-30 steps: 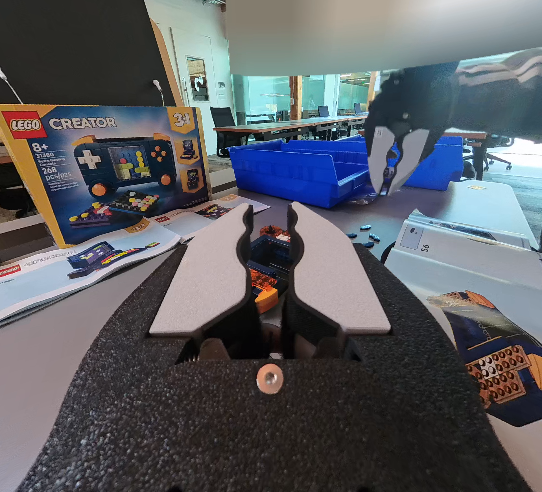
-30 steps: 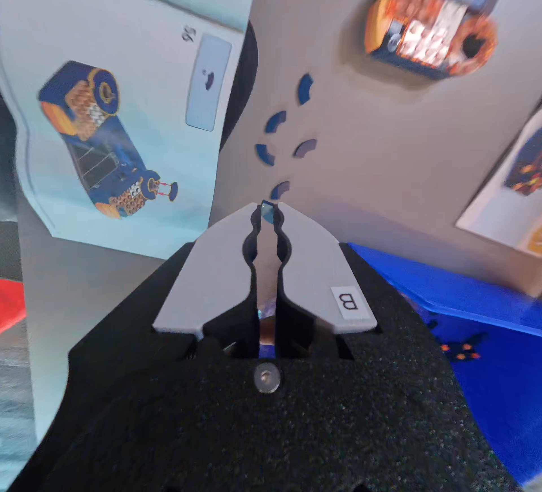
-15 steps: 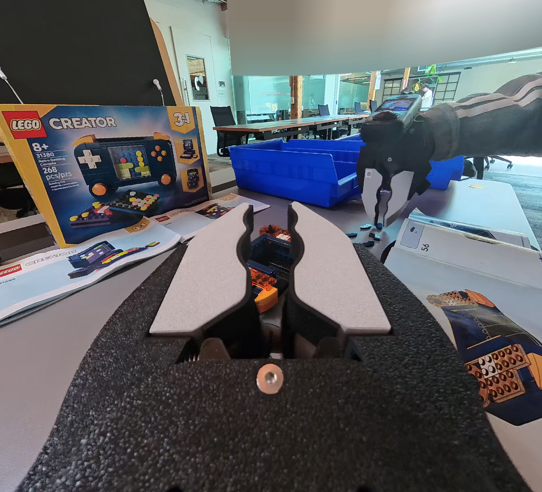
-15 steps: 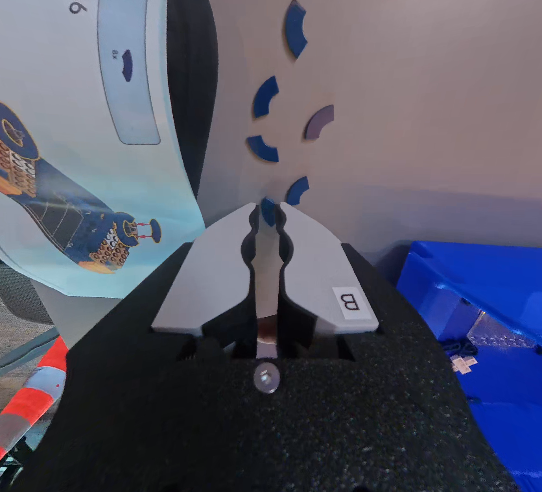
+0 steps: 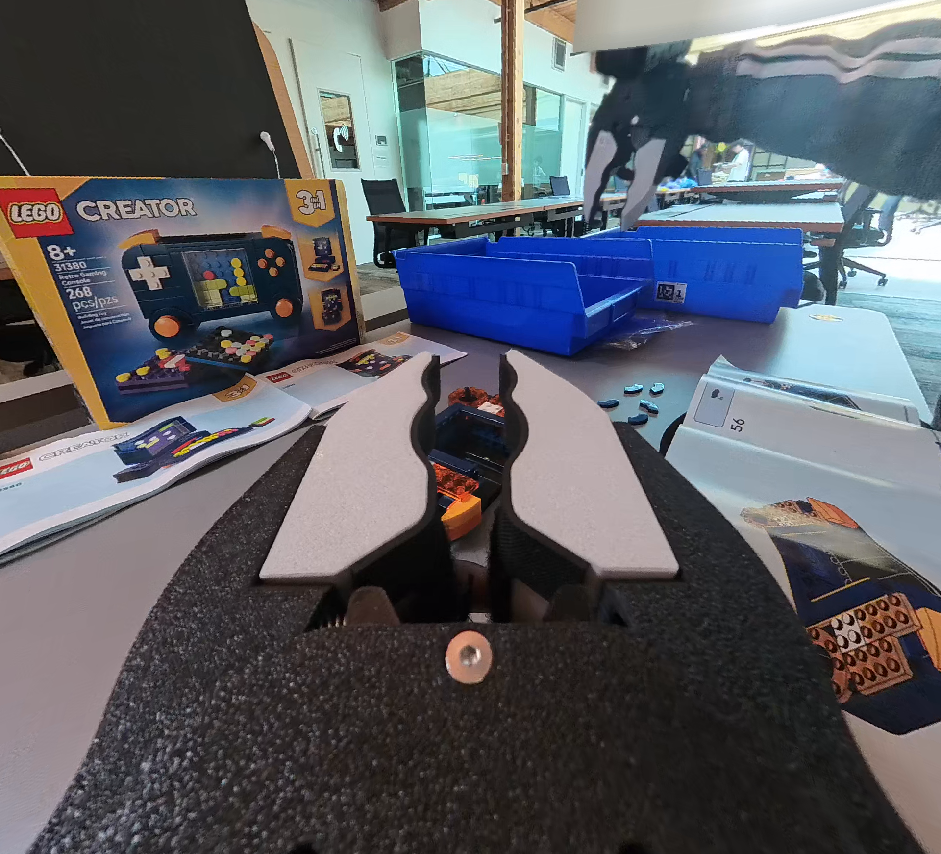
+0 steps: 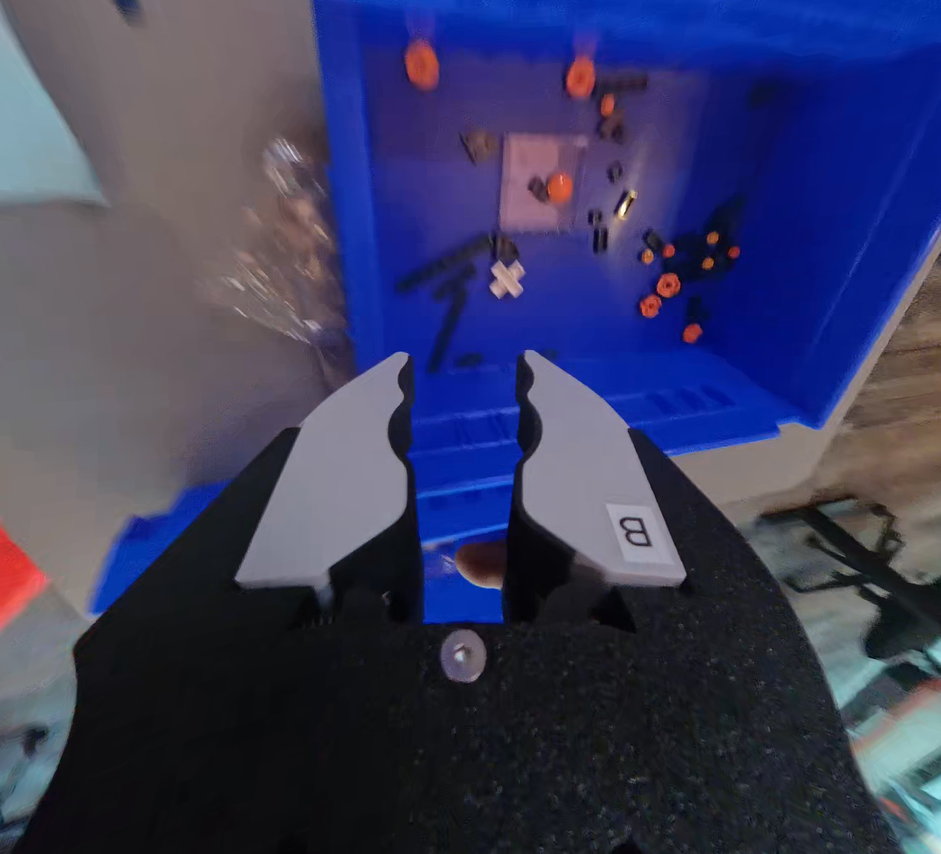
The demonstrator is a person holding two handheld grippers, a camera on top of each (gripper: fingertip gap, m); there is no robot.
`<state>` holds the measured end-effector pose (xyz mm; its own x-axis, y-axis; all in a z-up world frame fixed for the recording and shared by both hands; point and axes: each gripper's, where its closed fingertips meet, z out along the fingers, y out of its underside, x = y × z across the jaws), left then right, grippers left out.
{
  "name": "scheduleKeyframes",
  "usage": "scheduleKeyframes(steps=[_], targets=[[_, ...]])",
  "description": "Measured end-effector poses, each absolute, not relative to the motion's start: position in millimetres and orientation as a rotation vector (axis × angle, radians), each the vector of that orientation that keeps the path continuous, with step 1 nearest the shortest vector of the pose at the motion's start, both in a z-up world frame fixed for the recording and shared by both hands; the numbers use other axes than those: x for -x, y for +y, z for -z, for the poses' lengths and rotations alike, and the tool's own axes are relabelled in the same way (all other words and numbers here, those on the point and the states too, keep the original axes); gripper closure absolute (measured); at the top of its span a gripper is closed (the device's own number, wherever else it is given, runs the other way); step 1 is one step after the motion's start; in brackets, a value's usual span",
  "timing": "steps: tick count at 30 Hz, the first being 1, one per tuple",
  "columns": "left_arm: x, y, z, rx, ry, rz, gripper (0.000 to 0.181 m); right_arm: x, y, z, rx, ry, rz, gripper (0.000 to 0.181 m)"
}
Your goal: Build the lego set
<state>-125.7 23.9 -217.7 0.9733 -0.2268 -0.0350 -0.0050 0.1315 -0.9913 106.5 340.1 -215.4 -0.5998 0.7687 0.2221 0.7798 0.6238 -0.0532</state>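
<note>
Bright daylight, motion-blurred right view

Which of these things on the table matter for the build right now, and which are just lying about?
For the job:
model, held by the left hand-held gripper
curved blue pieces
parts bin
open instruction book

Lying about:
set box
closed booklets
plastic bag

The left wrist view sat low over the grey table [image 5: 127, 626], facing level along its surface toward the blue bins [image 5: 519, 289] and the office behind. The right wrist view hung above one blue bin [image 6: 840, 228], facing almost straight down into it. Both views shared the bins and the table.
</note>
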Motion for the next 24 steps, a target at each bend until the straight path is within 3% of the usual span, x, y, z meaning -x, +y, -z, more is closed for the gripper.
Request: scheduleKeyframes(steps=[9, 24], targets=[[124, 24, 220, 1.433, 0.214, 0.161, 0.16, -104, 428, 309, 1.102, -3.029, 0.63, 0.148], [123, 23, 219, 1.427, 0.219, 0.176, 0.16, -108, 455, 336, 1.019, -3.059, 0.879, 0.16]])
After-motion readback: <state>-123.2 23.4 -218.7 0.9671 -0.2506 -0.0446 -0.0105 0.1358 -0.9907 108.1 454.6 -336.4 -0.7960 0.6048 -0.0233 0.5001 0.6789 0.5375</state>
